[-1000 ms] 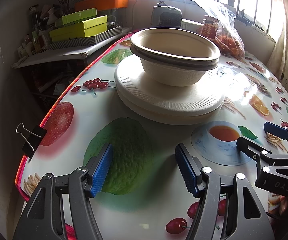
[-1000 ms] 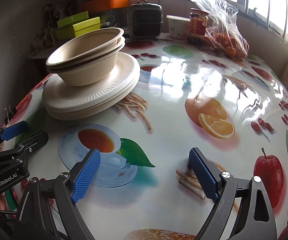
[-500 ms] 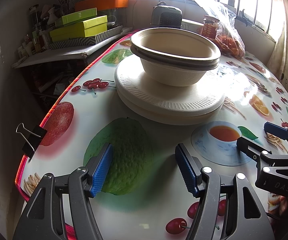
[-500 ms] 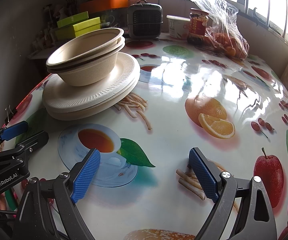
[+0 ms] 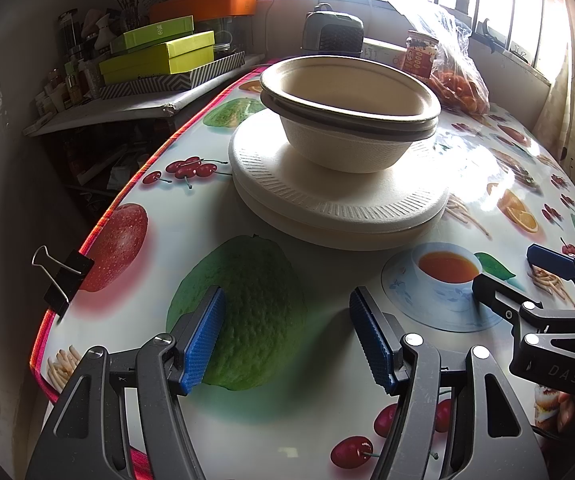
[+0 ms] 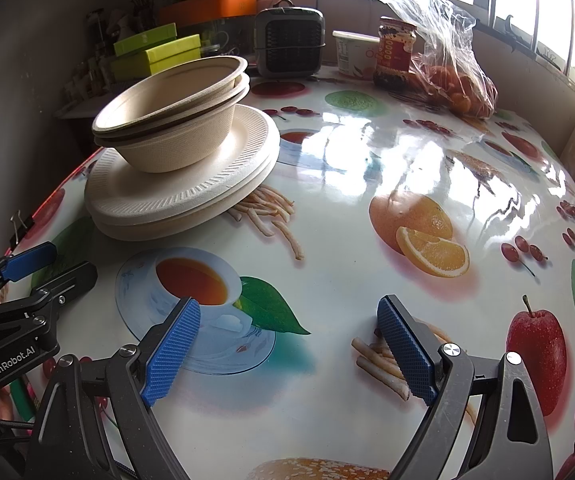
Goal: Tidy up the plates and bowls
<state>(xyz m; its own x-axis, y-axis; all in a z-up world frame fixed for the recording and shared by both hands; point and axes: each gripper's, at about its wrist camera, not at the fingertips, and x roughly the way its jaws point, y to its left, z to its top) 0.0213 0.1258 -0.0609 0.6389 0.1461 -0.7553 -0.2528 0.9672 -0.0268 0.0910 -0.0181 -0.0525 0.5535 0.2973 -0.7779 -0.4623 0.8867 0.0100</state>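
Nested beige paper bowls (image 5: 351, 120) (image 6: 175, 116) sit on a stack of white plates (image 5: 339, 204) (image 6: 183, 188) on the fruit-print table (image 5: 255, 400) (image 6: 367, 184). My left gripper (image 5: 287, 340) is open, low over the table, in front of the stack with nothing between its blue pads. My right gripper (image 6: 287, 348) is open too, to the right of the left one, hovering over the printed teacup, apart from the stack. Each gripper shows at the edge of the other's view: the right gripper (image 5: 527, 276), the left gripper (image 6: 43, 268).
At the table's far end stand a small heater (image 6: 289, 42), a white tub (image 6: 353, 54), a jar (image 6: 393, 54) and a bag of oranges (image 6: 459, 84). Green boxes (image 5: 159, 56) sit on a shelf beyond the left edge. A binder clip (image 5: 61, 280) grips that edge.
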